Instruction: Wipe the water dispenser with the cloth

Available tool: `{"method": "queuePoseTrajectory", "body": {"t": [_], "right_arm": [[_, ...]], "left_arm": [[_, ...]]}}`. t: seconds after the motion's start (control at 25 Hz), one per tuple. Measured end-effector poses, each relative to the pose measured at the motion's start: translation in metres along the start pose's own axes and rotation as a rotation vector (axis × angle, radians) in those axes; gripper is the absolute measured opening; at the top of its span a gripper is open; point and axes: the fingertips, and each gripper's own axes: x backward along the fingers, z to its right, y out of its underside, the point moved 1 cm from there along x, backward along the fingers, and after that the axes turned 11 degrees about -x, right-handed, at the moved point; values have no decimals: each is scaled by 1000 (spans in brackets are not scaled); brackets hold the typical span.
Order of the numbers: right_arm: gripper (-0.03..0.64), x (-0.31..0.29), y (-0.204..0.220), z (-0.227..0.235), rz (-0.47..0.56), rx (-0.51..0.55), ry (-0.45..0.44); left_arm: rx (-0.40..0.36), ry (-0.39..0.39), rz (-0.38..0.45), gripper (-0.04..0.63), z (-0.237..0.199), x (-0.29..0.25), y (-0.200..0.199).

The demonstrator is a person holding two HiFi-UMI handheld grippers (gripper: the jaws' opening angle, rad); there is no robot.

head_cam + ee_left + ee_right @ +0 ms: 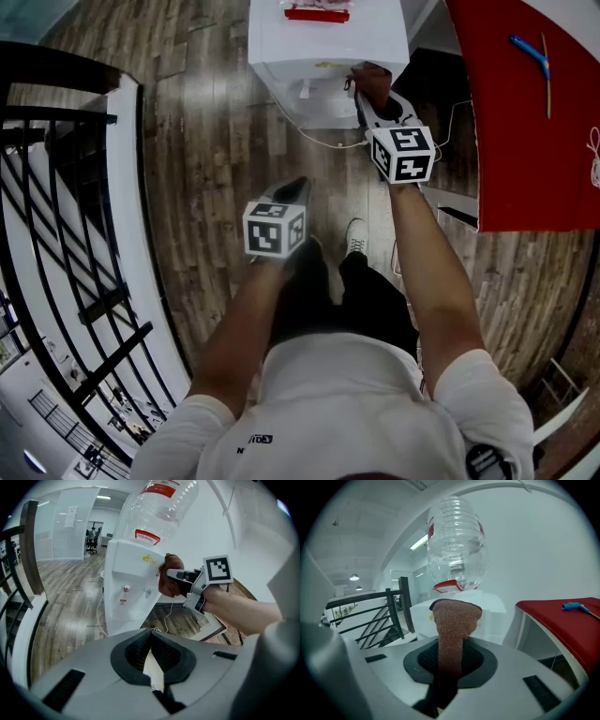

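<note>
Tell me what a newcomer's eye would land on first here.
The white water dispenser with its clear upturned bottle, standing ahead on the wood floor. The right gripper holds a reddish-brown cloth at its upper front edge, while the left gripper hangs back, shut and empty.

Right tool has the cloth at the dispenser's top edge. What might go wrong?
1. The cloth is pinched only in a narrow fold by the right tool; rubbing may drag it free.
2. Sideways pressure up high might rock the bottle on the water dispenser.
3. A step closer could snag the trailing cord.
</note>
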Motion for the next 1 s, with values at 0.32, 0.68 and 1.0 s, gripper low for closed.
{"method": "queuePoseTrajectory", "body": {"t": [0.32,0.68,1.0], "right_arm": [[57,27,3,58,-16,-24,71],[57,52,-6,74,-13,-9,72],[57,109,-34,39,-8,-21,-31]], "left_arm": [[-13,-9,14,-11,21,-3,-10],[-26,-37,66,-11,46,5,-26],[-57,-65,111,-11,62,47,-49]]}}
